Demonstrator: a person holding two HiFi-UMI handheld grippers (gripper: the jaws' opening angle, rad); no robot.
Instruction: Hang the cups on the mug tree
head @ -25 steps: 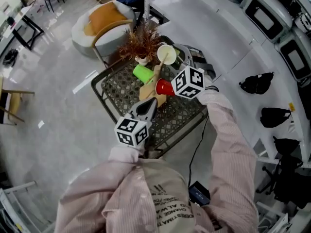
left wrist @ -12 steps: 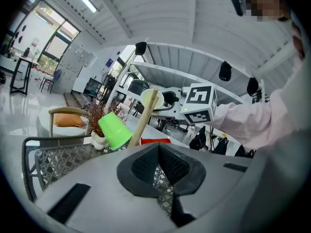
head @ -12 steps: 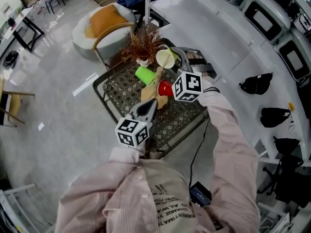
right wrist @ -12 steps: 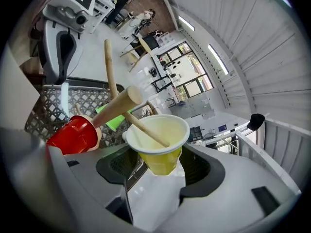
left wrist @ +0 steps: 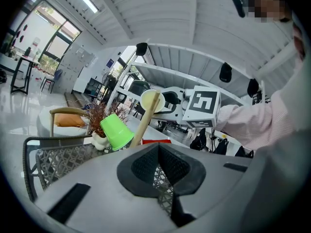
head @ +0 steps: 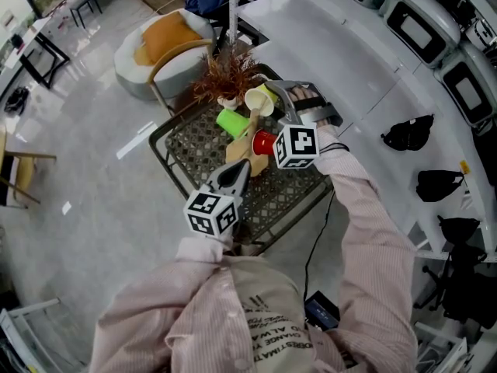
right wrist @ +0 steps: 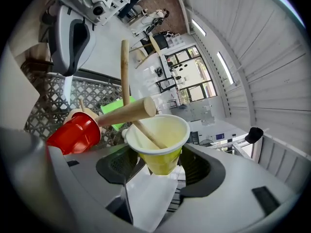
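Holding the yellow cup (right wrist: pixel 160 152) in the right tongs (right wrist: pixel 160 168), spread wide and pressed on its lower wall, with the mouth turned toward the mug tree (head: pixel 247 144) on the far half of the mesh worktop (head: pixel 185 142). Seemingly over the tip of a thin peg (right wrist: pixel 146 132) already, going by the right gripper view. Left tongs (head: pixel 235 174) on the near side, all but closed on nothing, low over the mesh.

To finish well: slide the cup along the peg's own line until seated deep. Avoid knocking the rim on the thick peg end (right wrist: pixel 141 108) just beside it. Loosen the grip only once hanging without help.

Little room here: red cup (head: pixel 264 141) just nearer on its peg, green cup (head: pixel 230 120) to the left, dried plant (head: pixel 225 72) close at the far left, worktop rim right behind. Best to back out to the right, then nearer, over bare mesh, without sweeping left across the hung cups.
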